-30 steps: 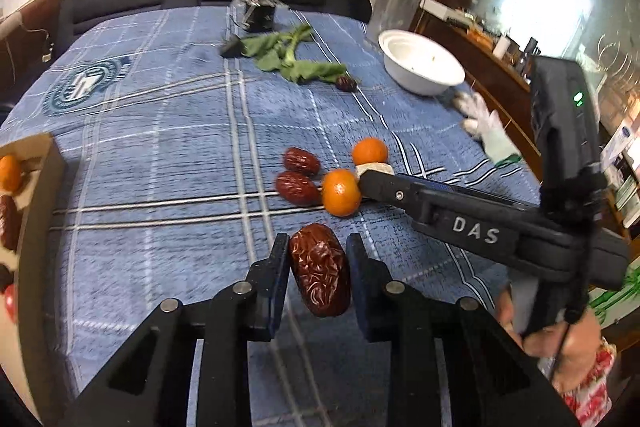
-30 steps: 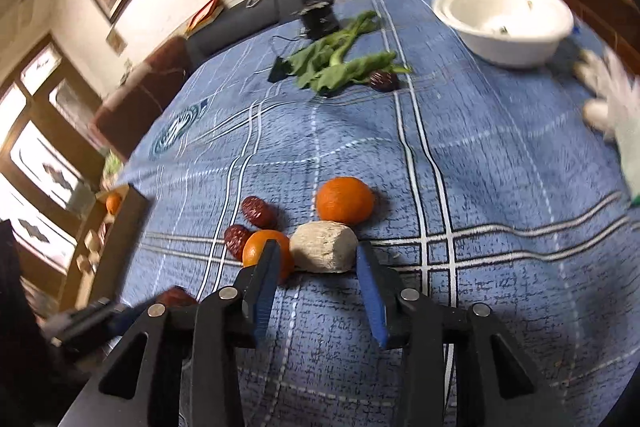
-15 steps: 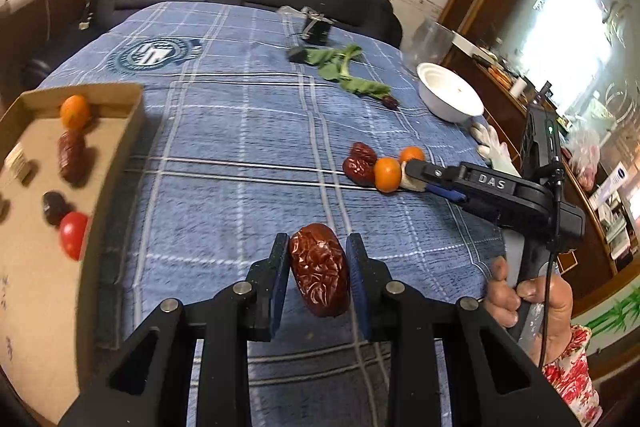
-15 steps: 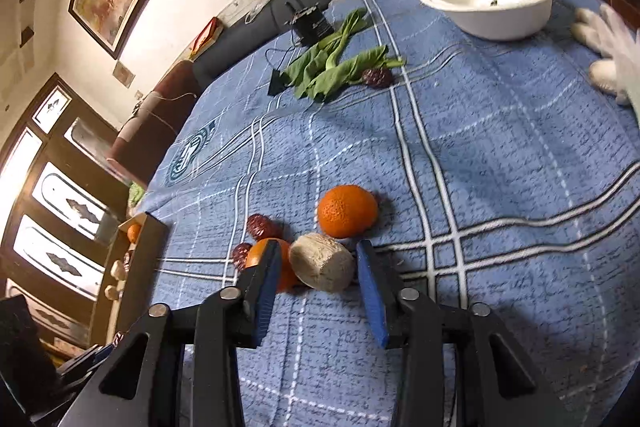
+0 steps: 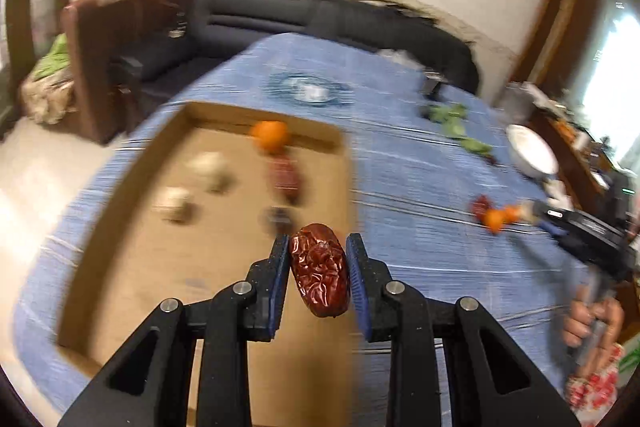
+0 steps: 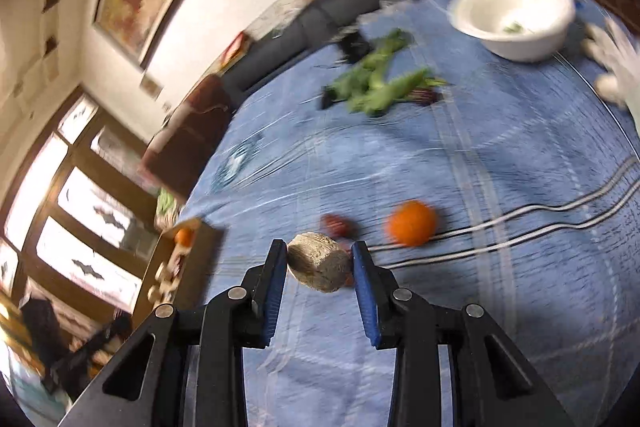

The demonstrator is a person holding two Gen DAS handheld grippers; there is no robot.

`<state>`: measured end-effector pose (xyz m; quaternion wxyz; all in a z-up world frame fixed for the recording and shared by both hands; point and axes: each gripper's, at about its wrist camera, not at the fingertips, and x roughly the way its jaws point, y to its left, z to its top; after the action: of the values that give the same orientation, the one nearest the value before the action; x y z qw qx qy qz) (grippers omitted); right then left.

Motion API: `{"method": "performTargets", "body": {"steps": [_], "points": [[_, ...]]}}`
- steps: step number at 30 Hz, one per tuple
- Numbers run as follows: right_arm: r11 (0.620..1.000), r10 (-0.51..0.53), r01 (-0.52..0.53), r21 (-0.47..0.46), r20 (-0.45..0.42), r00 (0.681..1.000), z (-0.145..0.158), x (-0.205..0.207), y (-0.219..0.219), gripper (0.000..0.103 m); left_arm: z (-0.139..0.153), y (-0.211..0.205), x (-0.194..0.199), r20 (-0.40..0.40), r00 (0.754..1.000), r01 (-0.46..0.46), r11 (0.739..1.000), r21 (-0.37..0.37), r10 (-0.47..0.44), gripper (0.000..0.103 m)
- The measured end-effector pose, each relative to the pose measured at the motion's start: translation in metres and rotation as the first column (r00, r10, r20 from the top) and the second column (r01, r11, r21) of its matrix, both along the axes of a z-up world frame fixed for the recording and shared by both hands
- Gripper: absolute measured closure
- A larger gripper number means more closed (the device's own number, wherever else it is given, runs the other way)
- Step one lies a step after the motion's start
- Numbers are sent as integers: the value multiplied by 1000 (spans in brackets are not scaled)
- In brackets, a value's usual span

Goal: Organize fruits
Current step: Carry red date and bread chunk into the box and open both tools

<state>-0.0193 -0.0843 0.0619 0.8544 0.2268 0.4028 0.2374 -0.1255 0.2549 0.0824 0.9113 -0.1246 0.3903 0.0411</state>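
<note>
My left gripper is shut on a wrinkled red date and holds it above the near right part of a cardboard tray. The tray holds an orange, a date and pale pieces. My right gripper is shut on a beige kiwi-like fruit, lifted off the blue cloth. An orange and a date lie on the cloth just beyond it. The right gripper also shows at the far right of the left wrist view.
A white bowl stands at the far right. Green leaves with a date beside them lie toward the back. A white glove lies at the right edge. The tray sits at the table's left edge.
My left gripper carried the date left, over the cardboard tray. My right gripper closed on the beige fruit and lifted it from beside the oranges. Both views are motion-blurred.
</note>
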Motion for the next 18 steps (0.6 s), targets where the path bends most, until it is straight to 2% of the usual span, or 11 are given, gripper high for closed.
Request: {"method": "performTargets", "body": {"steps": [4,8,14,18], "points": [[993,114,-113,-33,21,993,19,-15,58,67,-12,46,6,-55,996,-68,998,-16,67,75],[967,246,-245,-70,7,969,23,-24,137,66,-28,79,21,-139,985,-112,990,-81,100,75],[909,390,-389,-150,-21,921,8,-40,234,66,-45,102,40,-220,967,-150,986,-76,130,75],[863,454,-450,-229,-38,890,-6,-50,283,66,-53,109,50,-237,963,-155,985,-79,132,75]]}}
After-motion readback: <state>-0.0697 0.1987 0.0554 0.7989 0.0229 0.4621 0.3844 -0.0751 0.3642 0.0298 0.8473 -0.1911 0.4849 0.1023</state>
